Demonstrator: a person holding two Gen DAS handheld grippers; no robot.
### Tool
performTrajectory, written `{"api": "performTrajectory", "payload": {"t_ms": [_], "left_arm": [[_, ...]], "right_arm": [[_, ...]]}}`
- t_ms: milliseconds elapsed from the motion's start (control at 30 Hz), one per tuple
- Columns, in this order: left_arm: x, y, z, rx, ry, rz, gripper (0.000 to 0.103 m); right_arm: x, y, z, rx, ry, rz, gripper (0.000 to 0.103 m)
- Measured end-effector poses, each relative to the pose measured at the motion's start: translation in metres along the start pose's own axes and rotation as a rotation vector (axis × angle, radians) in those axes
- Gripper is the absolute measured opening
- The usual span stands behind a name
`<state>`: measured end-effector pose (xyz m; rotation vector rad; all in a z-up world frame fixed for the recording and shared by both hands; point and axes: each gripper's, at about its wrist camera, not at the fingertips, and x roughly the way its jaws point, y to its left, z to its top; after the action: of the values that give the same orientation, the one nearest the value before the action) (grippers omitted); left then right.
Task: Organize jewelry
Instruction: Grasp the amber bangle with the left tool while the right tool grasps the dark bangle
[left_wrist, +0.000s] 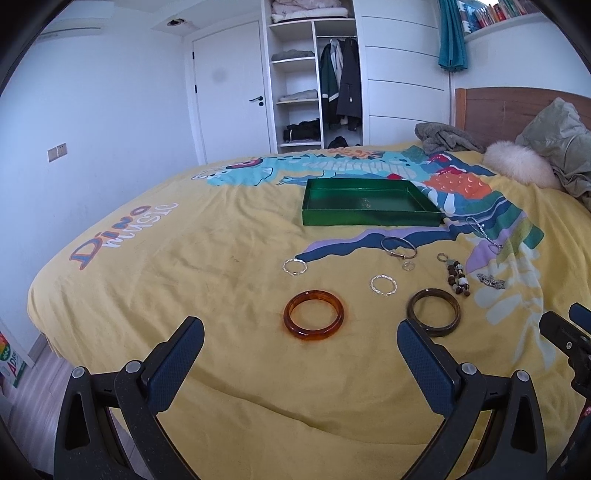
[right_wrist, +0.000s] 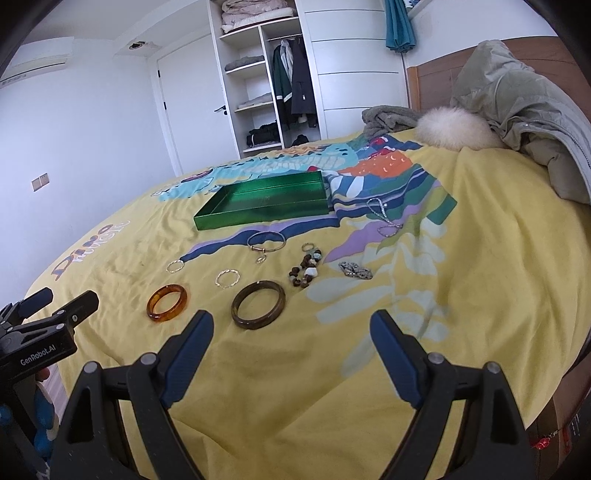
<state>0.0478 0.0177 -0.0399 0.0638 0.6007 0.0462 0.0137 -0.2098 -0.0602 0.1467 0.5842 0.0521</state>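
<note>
Jewelry is spread loose on the yellow bed cover (left_wrist: 184, 288), all of it on the near side of the green tray (left_wrist: 369, 221), and nothing is seen inside the tray. Nearest, the left gripper (left_wrist: 301, 332) and the right gripper (right_wrist: 291, 325) are held over the cover, both spread wide and holding nothing. Just beyond them lie an amber bangle (left_wrist: 314, 317) and a dark bangle (left_wrist: 434, 312). Closer to the tray, two twisted silver rings (left_wrist: 383, 284) (left_wrist: 294, 266), a beaded strand (left_wrist: 458, 278) and a thin metal bracelet (left_wrist: 399, 247) are seen. By the tray's right corner a rhinestone chain (left_wrist: 484, 232) is laid. The task is judged to be at its start: a first piece is to be picked, probably a bangle, gripped across its rim and carried to the tray.
</note>
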Motion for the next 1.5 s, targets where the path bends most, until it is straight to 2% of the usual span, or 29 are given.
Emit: {"api": "performTrajectory", "payload": {"t_ms": [233,300,367,433,600,833,1000,1300,1500], "left_arm": [[0.028,0.008,0.008,-0.011,0.065,-0.004,0.099],[0.040,0.009,0.011,-0.014,0.090,-0.018,0.093],[0.053,0.012,0.013,-0.020,0.114,-0.023,0.090],[0.067,0.016,0.014,-0.028,0.145,-0.033,0.086],[0.109,0.021,0.015,-0.047,0.234,-0.064,0.070],[0.156,0.021,0.011,-0.060,0.327,-0.079,0.061],[0.182,0.023,0.003,-0.081,0.396,-0.093,0.048],[0.197,0.019,-0.004,-0.052,0.431,-0.097,0.048],[0.197,0.022,-0.004,-0.058,0.415,-0.100,0.045]], "right_arm": [[0.028,-0.005,0.006,0.022,0.061,0.087,0.082],[0.039,-0.005,0.009,0.028,0.086,0.118,0.075],[0.052,-0.005,0.012,0.028,0.112,0.147,0.062],[0.068,-0.007,0.015,0.040,0.145,0.172,0.056],[0.107,-0.012,0.019,0.069,0.221,0.206,0.048],[0.152,-0.016,0.020,0.092,0.299,0.234,0.040],[0.178,-0.016,0.017,0.089,0.368,0.246,0.033],[0.205,-0.011,0.013,0.052,0.450,0.244,0.032],[0.211,-0.004,0.013,-0.011,0.470,0.201,0.018]]}}
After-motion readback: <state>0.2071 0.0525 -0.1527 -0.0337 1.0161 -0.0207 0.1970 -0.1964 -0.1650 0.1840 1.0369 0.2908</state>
